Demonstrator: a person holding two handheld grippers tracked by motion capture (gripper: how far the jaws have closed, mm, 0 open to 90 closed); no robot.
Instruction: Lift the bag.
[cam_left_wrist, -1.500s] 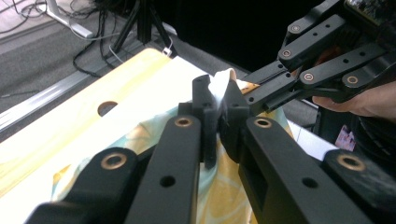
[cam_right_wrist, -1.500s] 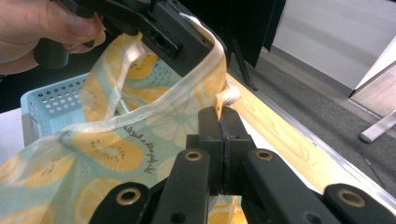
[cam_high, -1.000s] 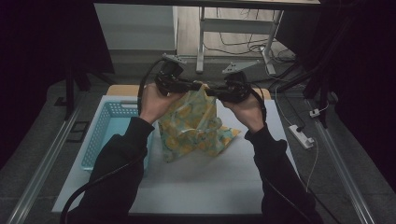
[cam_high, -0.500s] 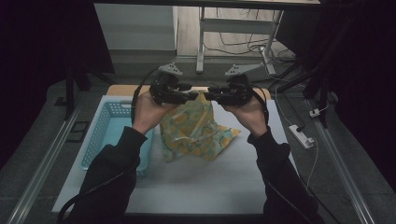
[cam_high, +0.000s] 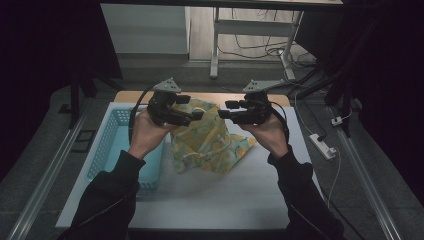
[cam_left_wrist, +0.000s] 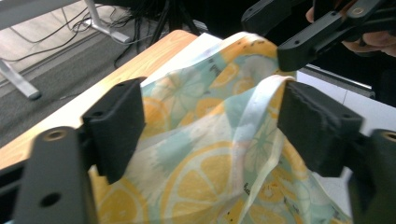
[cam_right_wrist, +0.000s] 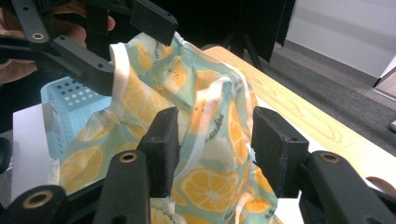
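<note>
The left hand-held gripper (cam_left_wrist: 210, 126) and right hand-held gripper (cam_right_wrist: 210, 149) have both just been opening, jaws apart around the lemon-print fabric bag (cam_high: 210, 142), which slumps on the white tabletop (cam_high: 225, 200) beside the blue perforated plastic basket (cam_high: 107, 150).

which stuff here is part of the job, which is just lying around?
In the job:
- lemon-print cloth, between both pairs of jaws
- left gripper, jaws just opening, pads off the cloth
- right gripper, jaws just opening, pads off the cloth

Lying about:
- blue basket, left of the cloth
- white mat
- power strip on the floor
</note>
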